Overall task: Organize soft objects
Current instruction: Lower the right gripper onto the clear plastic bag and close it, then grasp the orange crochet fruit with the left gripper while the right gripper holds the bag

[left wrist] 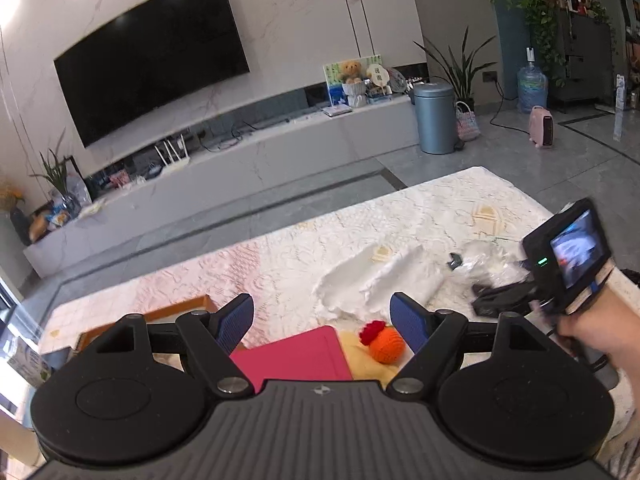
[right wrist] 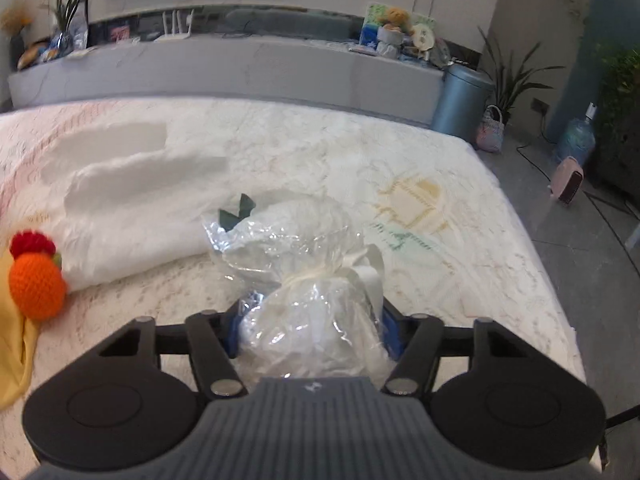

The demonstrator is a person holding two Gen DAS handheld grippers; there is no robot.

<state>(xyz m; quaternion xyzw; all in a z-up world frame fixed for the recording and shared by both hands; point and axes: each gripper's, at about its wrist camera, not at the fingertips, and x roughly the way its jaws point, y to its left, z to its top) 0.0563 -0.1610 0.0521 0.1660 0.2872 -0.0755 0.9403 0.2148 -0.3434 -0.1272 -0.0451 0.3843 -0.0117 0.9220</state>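
Note:
A clear plastic bag (right wrist: 308,304) tied with a cream ribbon holds something white and lies on the quilted table cover (right wrist: 400,152). My right gripper (right wrist: 312,316) is shut on the bag's near end, its blue pads (right wrist: 390,330) pressing both sides. The left wrist view shows that gripper (left wrist: 500,300) blurred at the bag (left wrist: 488,258). My left gripper (left wrist: 322,308) hangs open with nothing between its fingers, above a pink flat pad (left wrist: 296,356). An orange crochet ball with a red tuft (left wrist: 386,344) (right wrist: 38,284) rests on a yellow cloth (left wrist: 362,362) (right wrist: 12,352). White fluffy items (left wrist: 380,280) (right wrist: 132,200) lie behind it.
A wooden-rimmed tray (left wrist: 160,314) sits at the table's left near corner. Beyond the table are grey floor, a long TV bench (left wrist: 240,168), a blue bin (left wrist: 434,118) and a pink heater (left wrist: 542,126). A person's hand (left wrist: 592,332) holds the right gripper.

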